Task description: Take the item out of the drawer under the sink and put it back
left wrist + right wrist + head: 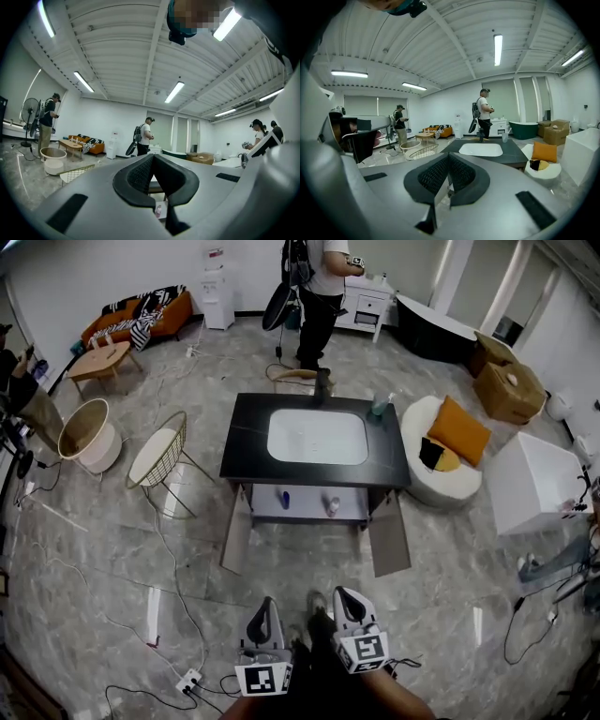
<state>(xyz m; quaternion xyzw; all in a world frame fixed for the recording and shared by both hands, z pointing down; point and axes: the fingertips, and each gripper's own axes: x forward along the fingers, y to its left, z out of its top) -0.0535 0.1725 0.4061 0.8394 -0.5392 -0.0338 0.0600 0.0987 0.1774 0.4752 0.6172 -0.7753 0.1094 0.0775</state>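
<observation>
The sink cabinet (314,439) has a dark top and a white basin (317,436), and stands in the middle of the room ahead of me. Both its doors hang open. On the shelf under the sink stand a blue bottle (284,498) and a pale bottle (331,506). My left gripper (265,613) and right gripper (345,600) are held side by side well short of the cabinet, both shut and empty. The left gripper (153,157) points at the cabinet, with the pale bottle (158,211) showing under its jaws. The right gripper (448,155) faces the basin (481,149).
A wire chair (159,456) and a round tub (89,435) stand left of the cabinet. To its right are a white pouf with an orange cushion (457,432) and a white box (532,482). Cables and a power strip (188,681) lie on the floor. A person (323,287) stands behind the sink.
</observation>
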